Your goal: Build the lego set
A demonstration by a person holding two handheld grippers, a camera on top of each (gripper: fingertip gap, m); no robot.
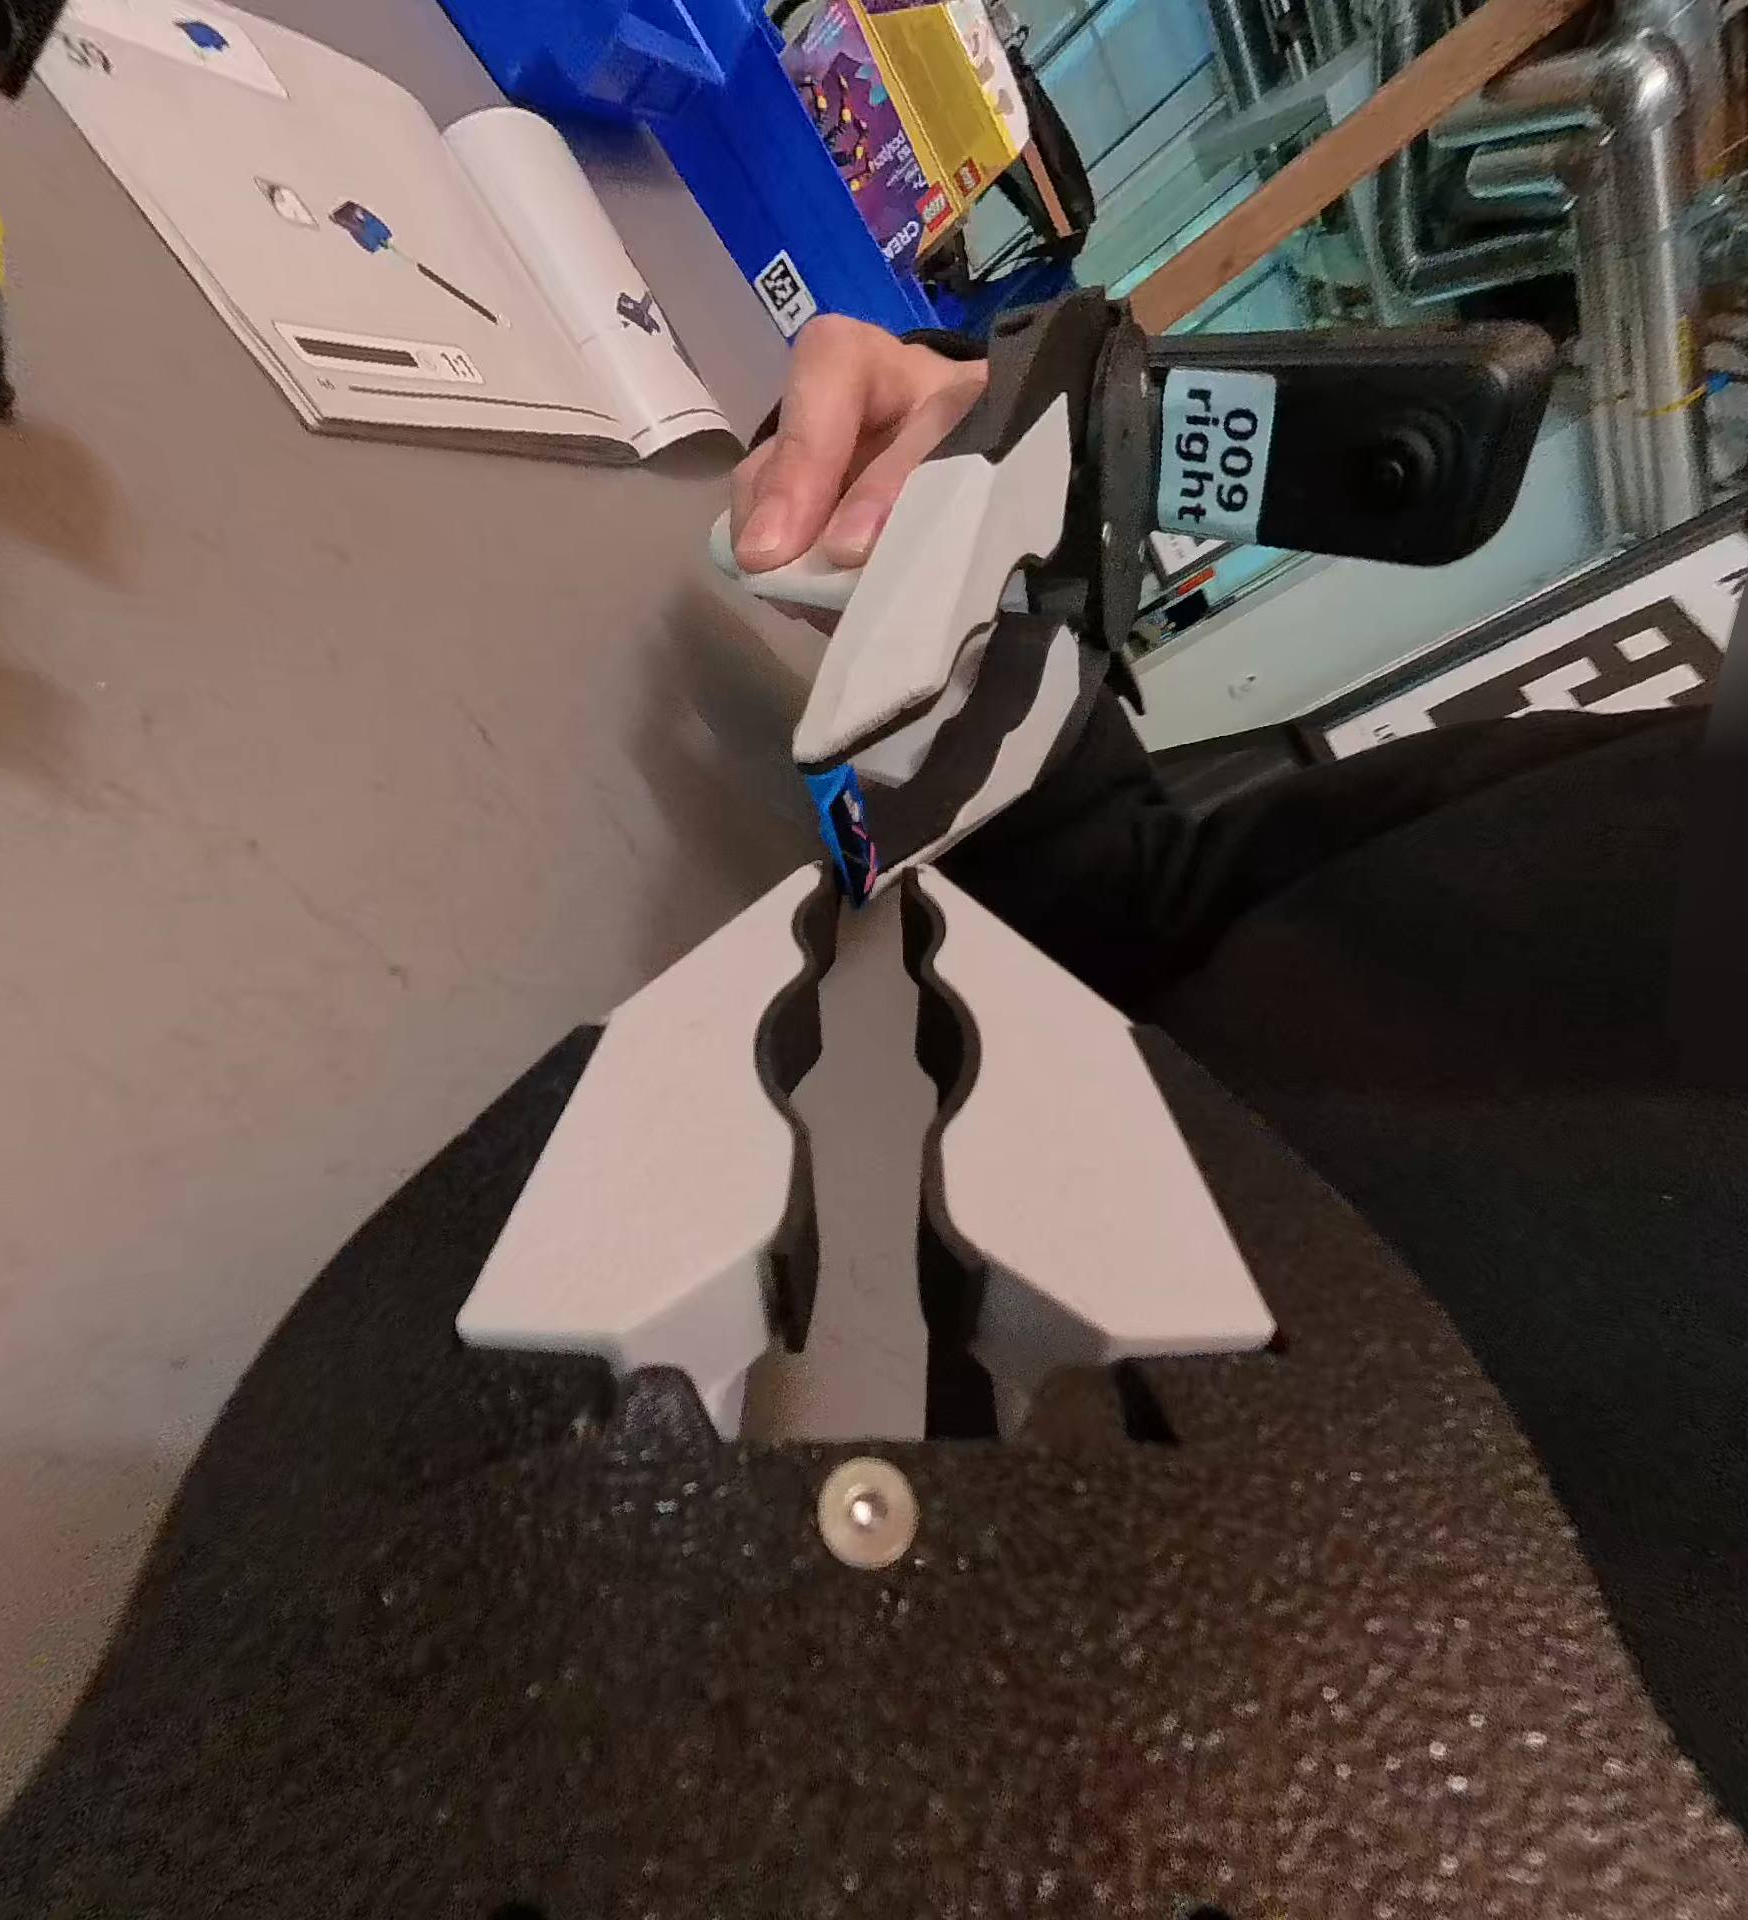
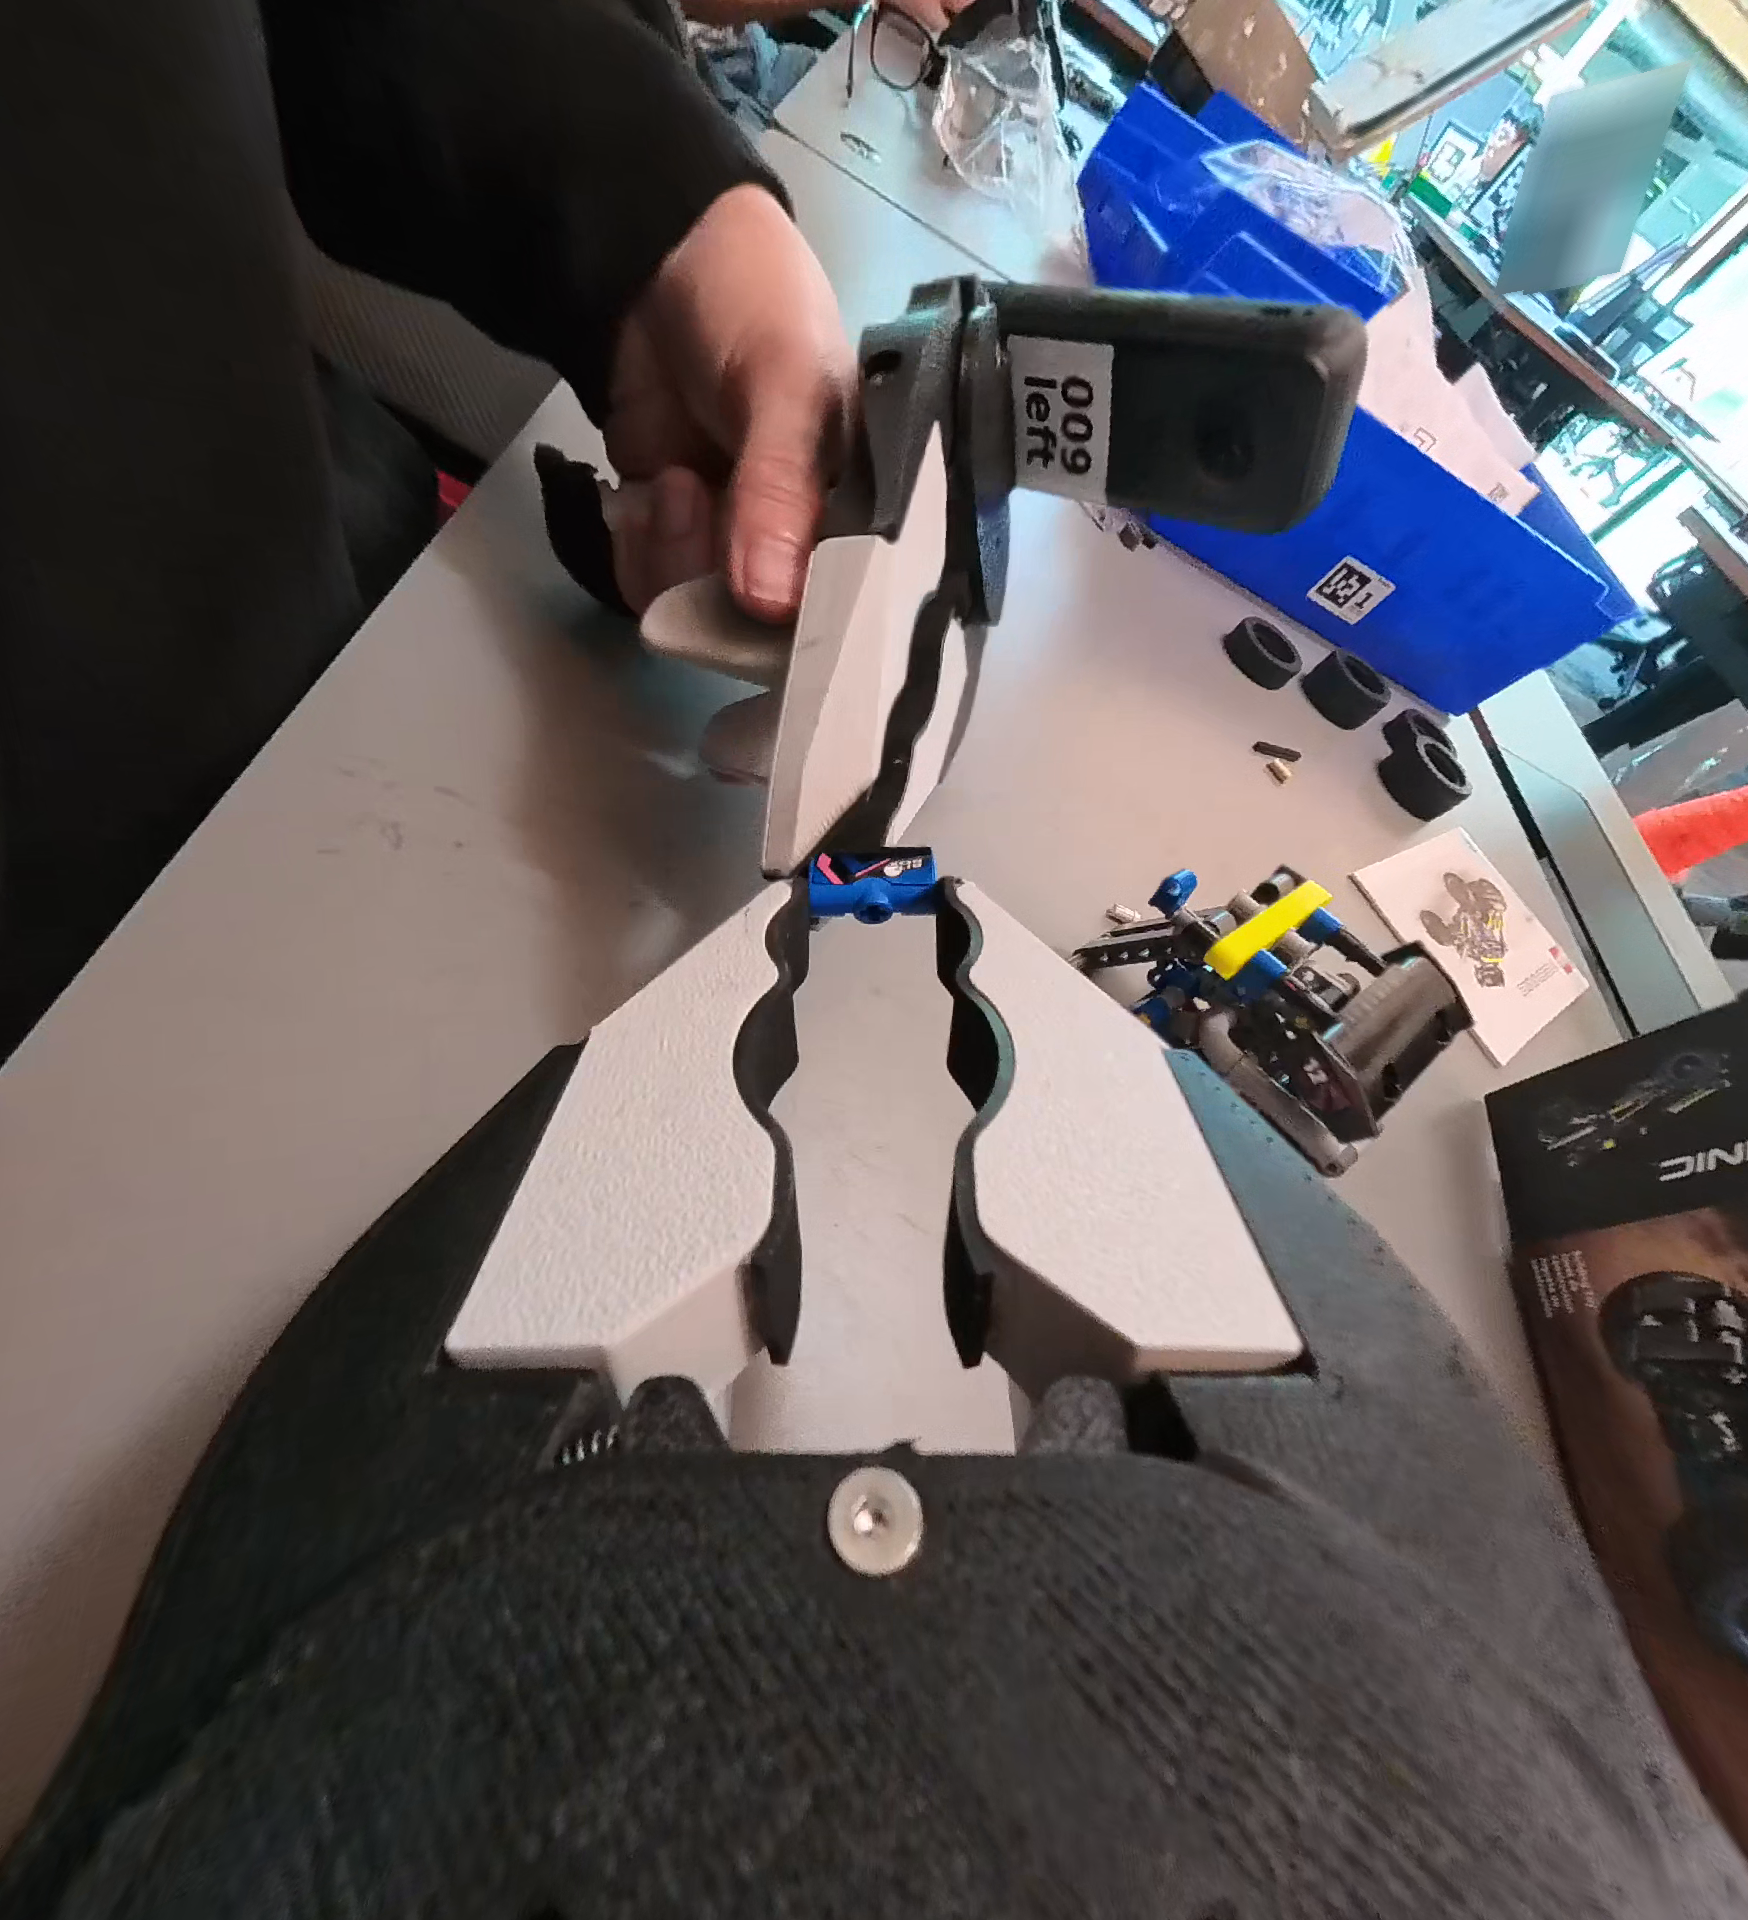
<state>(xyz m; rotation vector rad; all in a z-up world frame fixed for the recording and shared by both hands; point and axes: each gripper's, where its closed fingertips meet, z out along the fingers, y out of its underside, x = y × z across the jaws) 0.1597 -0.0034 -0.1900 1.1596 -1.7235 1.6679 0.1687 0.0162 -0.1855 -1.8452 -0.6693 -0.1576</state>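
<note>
A small blue panel piece [image 2: 875, 885] with a printed face is clamped across its width by my right gripper [image 2: 875, 904], held above the grey table [image 2: 226, 1039]. My left gripper [image 1: 870, 881] meets it tip to tip. Its jaws stand a narrow gap apart on either side of the piece's thin lower end [image 1: 846, 821], with a sliver of space on one side. In the left wrist view the right gripper [image 1: 865, 805] comes down from the upper right. In the right wrist view the left gripper [image 2: 828, 847] comes down from above onto the piece's top left corner.
A partly built model [image 2: 1285, 987] with a yellow beam lies right of my right gripper, with black tyres [image 2: 1348, 686], small pins [image 2: 1275, 758], a booklet [image 2: 1472, 935] and the set's box [image 2: 1680, 1299]. A blue bin [image 2: 1369, 499] stands behind. An open instruction book [image 1: 382, 239] lies far left. Less than 4 cm separates the two grippers' tips.
</note>
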